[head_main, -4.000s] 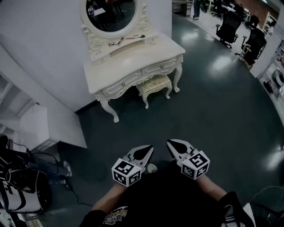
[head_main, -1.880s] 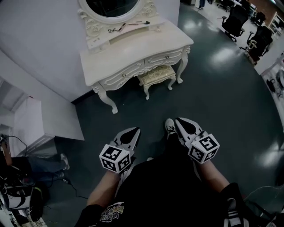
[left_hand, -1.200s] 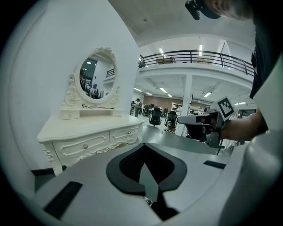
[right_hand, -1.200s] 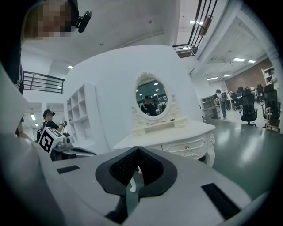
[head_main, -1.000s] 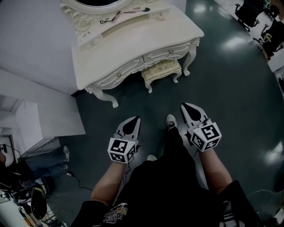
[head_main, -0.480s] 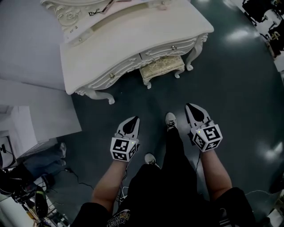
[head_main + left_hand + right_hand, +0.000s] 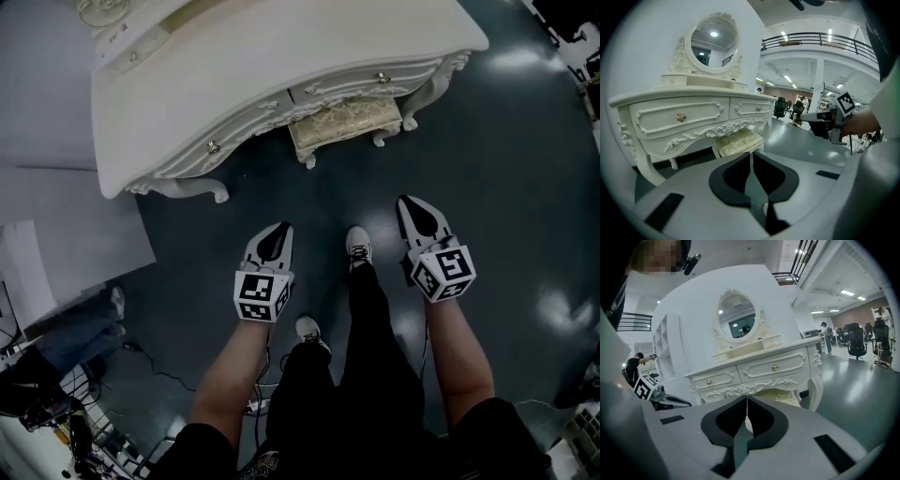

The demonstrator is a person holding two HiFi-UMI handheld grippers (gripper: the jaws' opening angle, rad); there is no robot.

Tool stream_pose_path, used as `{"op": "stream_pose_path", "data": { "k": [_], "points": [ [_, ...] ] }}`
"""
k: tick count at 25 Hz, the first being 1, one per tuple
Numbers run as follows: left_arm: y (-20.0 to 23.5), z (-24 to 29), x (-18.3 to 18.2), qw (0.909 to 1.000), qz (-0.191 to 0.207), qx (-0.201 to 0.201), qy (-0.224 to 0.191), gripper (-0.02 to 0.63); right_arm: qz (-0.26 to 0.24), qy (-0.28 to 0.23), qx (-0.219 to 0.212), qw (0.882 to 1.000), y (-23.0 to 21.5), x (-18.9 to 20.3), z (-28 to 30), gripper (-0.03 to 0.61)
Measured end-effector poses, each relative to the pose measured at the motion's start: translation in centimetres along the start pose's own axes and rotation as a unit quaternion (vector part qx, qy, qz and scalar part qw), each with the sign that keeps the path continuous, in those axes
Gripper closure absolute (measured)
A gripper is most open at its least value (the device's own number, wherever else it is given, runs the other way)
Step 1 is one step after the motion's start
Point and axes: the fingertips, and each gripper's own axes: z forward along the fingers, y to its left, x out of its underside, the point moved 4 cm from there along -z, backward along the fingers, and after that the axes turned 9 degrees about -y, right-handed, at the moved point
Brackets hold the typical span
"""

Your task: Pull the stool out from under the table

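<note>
Stool (image 7: 342, 118) (under the table (image 7: 262, 66)) lies well beyond both closed jaws.

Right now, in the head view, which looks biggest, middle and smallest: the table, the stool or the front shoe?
1. table
2. stool, though part of it is tucked under the table
3. front shoe
</note>
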Motion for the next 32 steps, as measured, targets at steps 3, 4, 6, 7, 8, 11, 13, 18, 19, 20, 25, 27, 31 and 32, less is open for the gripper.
{"op": "stream_pose_path", "data": {
  "k": [3,4,6,7,8,11,13,18,19,20,25,27,31,32],
  "points": [
    [1.1,2.6,2.5,1.0000,-0.001,0.003,0.007,0.561,0.003,0.001,0.004,1.000,-1.8,2.9,2.0,0.548],
    [1.4,3.5,3.5,0.9999,0.001,0.005,0.009,0.545,0.007,0.001,0.006,1.000,-2.4,4.0,2.7,0.548],
    [2.2,5.2,5.2,0.9999,0.005,0.007,0.012,0.535,0.014,0.001,0.010,1.000,-3.6,6.2,4.1,0.546],
    [2.7,6.1,6.0,0.9999,0.007,0.006,0.012,0.529,0.016,0.001,0.012,1.000,-4.2,7.2,4.7,0.546],
    [3.1,7.0,6.8,0.9999,0.008,0.005,0.013,0.523,0.016,0.002,0.014,1.000,-4.9,8.1,5.4,0.546],
    [4.2,9.5,9.0,0.9999,0.009,0.005,0.014,0.506,0.011,0.005,0.017,1.000,-6.6,10.5,7.1,0.480],
    [4.9,11.2,10.4,0.9998,0.014,0.007,0.013,0.506,0.003,0.007,0.020,1.000,-7.9,12.0,8.3,0.457],
    [6.7,15.7,14.2,0.9998,0.017,0.006,0.006,0.482,-0.021,0.012,0.034,0.999,-12.2,16.1,11.1,0.427],
    [7.0,16.5,15.0,0.9999,0.016,0.004,0.004,0.480,-0.025,0.013,0.038,0.999,-13.1,17.0,11.7,0.419],
    [7.4,17.3,15.8,0.9999,0.014,0.001,0.002,0.479,-0.030,0.014,0.041,0.999,-14.0,17.8,12.3,0.413],
    [9.3,21.0,19.4,0.9997,0.022,-0.010,-0.008,0.444,-0.053,0.006,0.057,0.997,-18.2,21.2,15.3,0.383],
    [10.0,22.4,20.6,0.9994,0.028,-0.016,-0.013,0.412,-0.060,0.005,0.064,0.996,-19.9,22.6,16.3,0.364],
    [11.7,25.3,22.4,0.9983,0.042,-0.032,-0.024,0.353,-0.075,0.006,0.076,0.994,-23.4,25.2,18.4,0.323],
    [12.1,26.0,22.7,0.9981,0.044,-0.035,-0.028,0.347,-0.078,0.004,0.079,0.994,-24.3,25.7,18.9,0.318]
  ]
}}
